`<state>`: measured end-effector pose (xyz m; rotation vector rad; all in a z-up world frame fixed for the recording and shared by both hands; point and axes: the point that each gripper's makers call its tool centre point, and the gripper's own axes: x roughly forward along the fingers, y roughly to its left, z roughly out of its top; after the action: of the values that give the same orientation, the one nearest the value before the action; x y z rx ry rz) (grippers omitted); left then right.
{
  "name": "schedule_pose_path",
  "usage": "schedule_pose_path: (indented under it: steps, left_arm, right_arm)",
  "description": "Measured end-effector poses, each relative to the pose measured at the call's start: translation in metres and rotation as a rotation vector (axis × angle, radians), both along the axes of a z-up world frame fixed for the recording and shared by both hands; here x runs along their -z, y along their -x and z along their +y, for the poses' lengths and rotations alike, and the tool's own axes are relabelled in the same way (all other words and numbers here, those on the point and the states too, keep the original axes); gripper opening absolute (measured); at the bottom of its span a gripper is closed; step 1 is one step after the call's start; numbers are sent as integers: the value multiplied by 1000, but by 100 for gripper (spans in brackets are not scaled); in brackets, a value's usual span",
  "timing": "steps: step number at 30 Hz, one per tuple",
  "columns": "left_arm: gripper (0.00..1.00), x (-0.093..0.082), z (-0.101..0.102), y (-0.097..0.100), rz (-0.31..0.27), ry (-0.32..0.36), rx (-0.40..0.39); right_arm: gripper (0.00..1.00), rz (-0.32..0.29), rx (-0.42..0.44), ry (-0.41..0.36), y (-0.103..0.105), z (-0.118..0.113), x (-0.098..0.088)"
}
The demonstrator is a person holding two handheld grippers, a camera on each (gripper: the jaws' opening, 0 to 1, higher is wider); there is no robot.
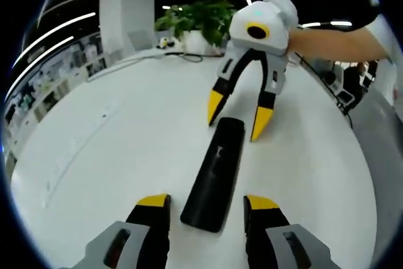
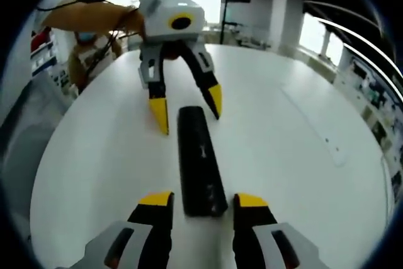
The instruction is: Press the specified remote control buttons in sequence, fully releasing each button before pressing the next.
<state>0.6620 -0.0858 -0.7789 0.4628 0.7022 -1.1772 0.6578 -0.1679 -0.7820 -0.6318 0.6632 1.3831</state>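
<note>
Remote (image 1: pixel 215 174) lengthwise between both grippers

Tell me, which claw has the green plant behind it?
The right gripper, seen across the remote; the plant stands behind it. Behind the left gripper is a person instead.

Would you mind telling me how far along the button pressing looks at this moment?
Done: nothing shows that any button has been pressed. In hand: the remote lies flat on the white table, with the left gripper and right gripper open at opposite ends, jaws either side of it. No tip can be seen pressing a button. Left: the button sequence, as far as these views tell.
</note>
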Motion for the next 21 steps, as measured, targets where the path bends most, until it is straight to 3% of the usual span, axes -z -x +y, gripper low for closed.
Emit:
schedule_pose_path:
  steps: [8, 21]
  left_arm:
    - [32, 1, -3, -2, 4, 1, 28]
    - [27, 0, -2, 3, 14, -7, 59]
  right_arm:
    - [28, 10, -25, 8, 1, 0, 0]
    - [22, 2, -46, 33, 0, 0, 1]
